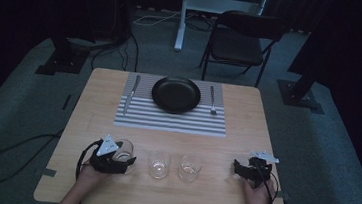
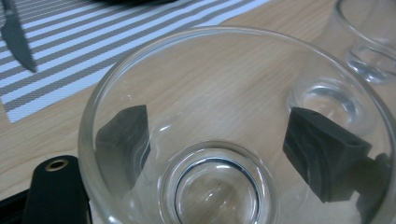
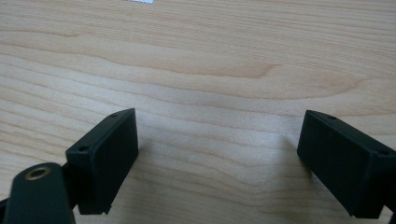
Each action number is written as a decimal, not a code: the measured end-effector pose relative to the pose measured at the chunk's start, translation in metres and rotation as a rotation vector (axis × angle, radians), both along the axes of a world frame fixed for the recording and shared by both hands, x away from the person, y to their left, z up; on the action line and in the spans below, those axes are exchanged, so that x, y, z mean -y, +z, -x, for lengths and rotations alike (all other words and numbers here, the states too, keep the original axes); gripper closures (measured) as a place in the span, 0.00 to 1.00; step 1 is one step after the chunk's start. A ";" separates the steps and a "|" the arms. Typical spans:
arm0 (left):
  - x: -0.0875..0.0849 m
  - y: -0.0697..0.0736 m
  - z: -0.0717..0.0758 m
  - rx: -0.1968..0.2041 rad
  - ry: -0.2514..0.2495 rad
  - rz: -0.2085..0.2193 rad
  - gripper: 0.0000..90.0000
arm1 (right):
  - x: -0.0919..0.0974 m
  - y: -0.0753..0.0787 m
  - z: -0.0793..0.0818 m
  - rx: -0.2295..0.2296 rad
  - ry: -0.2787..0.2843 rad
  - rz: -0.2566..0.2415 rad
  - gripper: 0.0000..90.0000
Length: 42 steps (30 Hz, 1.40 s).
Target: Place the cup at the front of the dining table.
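Three clear empty glasses stand in a row near the table's front edge. My left gripper [image 1: 126, 155] is shut on the leftmost glass [image 1: 124, 148], which stands upright on the wood. In the left gripper view its black jaws sit on either side of that glass [image 2: 219, 186] and show through its wall, with the left gripper [image 2: 222, 144] centred on it. The middle glass [image 1: 158, 163] and the right glass [image 1: 190, 166] stand free. My right gripper [image 1: 238, 168] rests at the front right, open, over bare wood [image 3: 217, 154].
A striped placemat [image 1: 167, 122] lies at the far middle of the wooden table [image 1: 91, 123], with a black plate [image 1: 158, 99], a knife [image 1: 130, 94] at its left and a fork [image 1: 212, 101] at its right. A neighbouring glass [image 2: 369, 42] stands close by. A chair [image 1: 240, 42] stands beyond the table.
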State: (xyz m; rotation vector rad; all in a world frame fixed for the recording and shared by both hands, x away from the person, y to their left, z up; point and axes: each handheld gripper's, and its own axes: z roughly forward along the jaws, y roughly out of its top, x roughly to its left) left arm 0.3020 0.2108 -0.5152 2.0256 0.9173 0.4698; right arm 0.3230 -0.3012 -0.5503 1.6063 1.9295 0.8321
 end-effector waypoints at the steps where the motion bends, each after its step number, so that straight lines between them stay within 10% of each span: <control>1: 0.000 0.001 -0.002 0.003 0.004 0.000 0.23 | 0.000 0.000 0.000 0.000 0.000 0.000 0.13; 42: 0.033 0.019 -0.106 -0.001 0.099 -0.027 0.23 | 0.000 0.000 0.000 0.001 0.001 0.001 0.13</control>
